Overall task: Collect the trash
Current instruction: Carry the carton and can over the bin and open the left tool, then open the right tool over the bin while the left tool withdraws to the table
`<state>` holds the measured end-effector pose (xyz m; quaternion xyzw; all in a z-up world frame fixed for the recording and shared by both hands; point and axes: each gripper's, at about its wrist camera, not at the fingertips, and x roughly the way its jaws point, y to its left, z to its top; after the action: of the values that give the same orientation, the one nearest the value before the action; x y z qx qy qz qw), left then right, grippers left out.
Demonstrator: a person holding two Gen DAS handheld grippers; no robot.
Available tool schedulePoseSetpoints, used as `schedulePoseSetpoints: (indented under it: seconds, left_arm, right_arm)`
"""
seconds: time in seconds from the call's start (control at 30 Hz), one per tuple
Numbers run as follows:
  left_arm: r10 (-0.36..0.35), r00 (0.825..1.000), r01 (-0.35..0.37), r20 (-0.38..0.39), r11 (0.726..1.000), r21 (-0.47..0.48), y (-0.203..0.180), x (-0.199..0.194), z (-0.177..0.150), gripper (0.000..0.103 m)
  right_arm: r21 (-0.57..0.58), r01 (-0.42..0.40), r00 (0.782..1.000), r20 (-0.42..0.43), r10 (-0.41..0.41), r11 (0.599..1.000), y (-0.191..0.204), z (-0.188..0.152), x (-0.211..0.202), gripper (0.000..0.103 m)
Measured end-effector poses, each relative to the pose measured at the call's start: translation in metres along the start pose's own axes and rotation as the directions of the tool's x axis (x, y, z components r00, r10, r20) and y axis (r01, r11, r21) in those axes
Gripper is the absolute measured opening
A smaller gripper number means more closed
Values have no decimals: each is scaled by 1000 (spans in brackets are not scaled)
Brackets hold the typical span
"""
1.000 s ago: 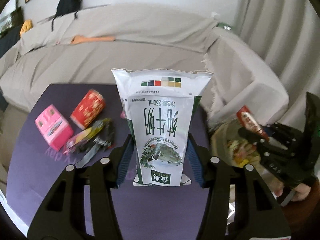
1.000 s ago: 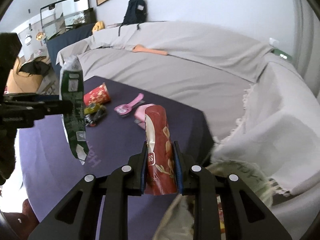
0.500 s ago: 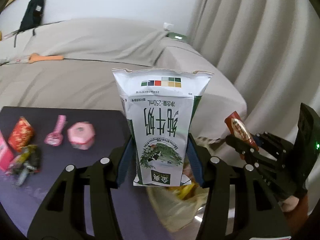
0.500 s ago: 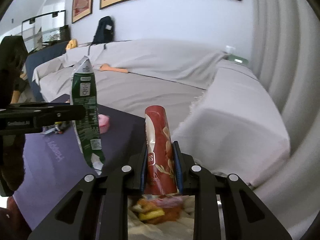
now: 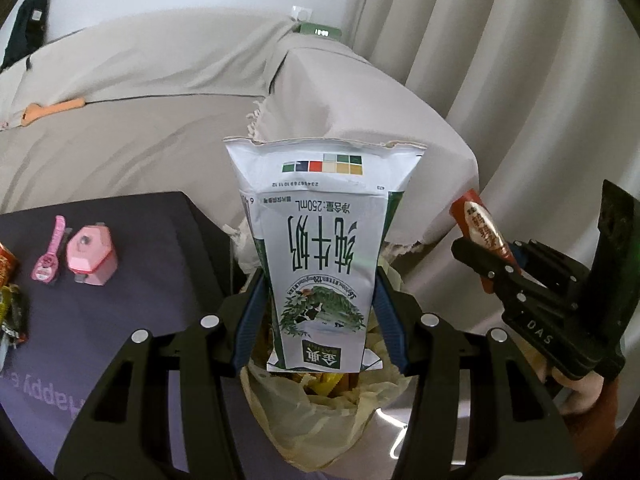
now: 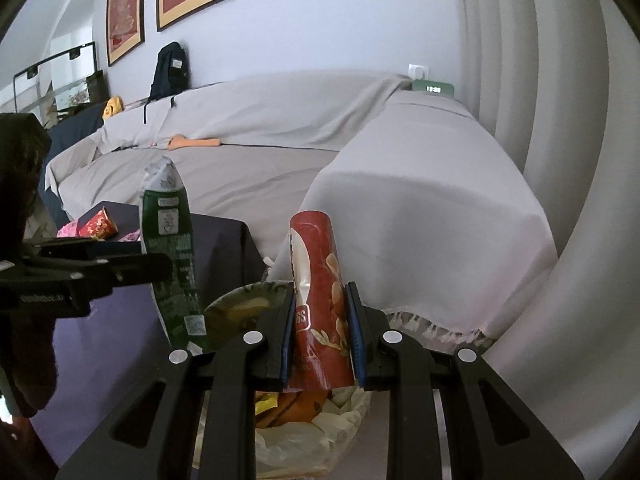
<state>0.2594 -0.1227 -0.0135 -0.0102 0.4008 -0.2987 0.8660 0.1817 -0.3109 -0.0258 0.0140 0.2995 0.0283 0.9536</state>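
Observation:
My left gripper [image 5: 320, 286] is shut on a white and green milk carton [image 5: 320, 240], which it holds upside down by its sides. The carton hangs over a bin lined with a yellowish trash bag [image 5: 304, 420] that has wrappers in it. My right gripper [image 6: 320, 300] is shut on a red chips tube [image 6: 316, 272], held upright above the same trash bag [image 6: 300, 440]. In the left wrist view the right gripper [image 5: 492, 256] and its tube [image 5: 478, 224] are at the right. The right wrist view shows the carton [image 6: 172, 248] at the left.
A dark purple table [image 5: 120, 340] lies left of the bin, with a pink house-shaped box [image 5: 90, 256], a pink watch [image 5: 50, 260], a red cup [image 6: 98, 224] and wrappers [image 5: 12, 312] on it. A cloth-covered sofa arm [image 5: 360, 100] stands right behind the bin. Curtains [image 5: 540, 80] hang at the right.
Both grippers have swung right, from over the table to over the lined bin, each keeping hold of its item. The table's things have slid to the left of the views.

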Motion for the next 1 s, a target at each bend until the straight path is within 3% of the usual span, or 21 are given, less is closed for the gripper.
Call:
schedulePoseSetpoints:
  seconds: [0.2, 0.3, 0.6, 0.9, 0.93, 1.0]
  left_arm:
    - [-43, 996, 41, -76, 999, -21, 1, 26, -2, 50]
    - [-48, 995, 45, -93, 999, -29, 4, 31, -6, 58]
    - [-17, 999, 15, -51, 999, -45, 22, 11, -13, 63]
    - [17, 998, -23, -59, 995, -100, 53, 5, -22, 63]
    - [17, 998, -23, -59, 994, -104, 56, 4, -24, 63]
    - [18, 998, -25, -59, 993, -114, 61, 3, -25, 63]
  right_arm:
    - [24, 3, 1000, 1, -4, 1000, -7, -2, 5, 23]
    - [31, 2, 1000, -7, -2, 1000, -7, -5, 8, 23]
    - [36, -29, 999, -30, 30, 999, 6, -16, 18, 23]
    - [23, -71, 992, -100, 73, 997, 36, -30, 50, 23]
    - [24, -74, 991, -107, 76, 997, 38, -31, 53, 24]
    - [26, -85, 988, -131, 88, 996, 42, -34, 62, 40]
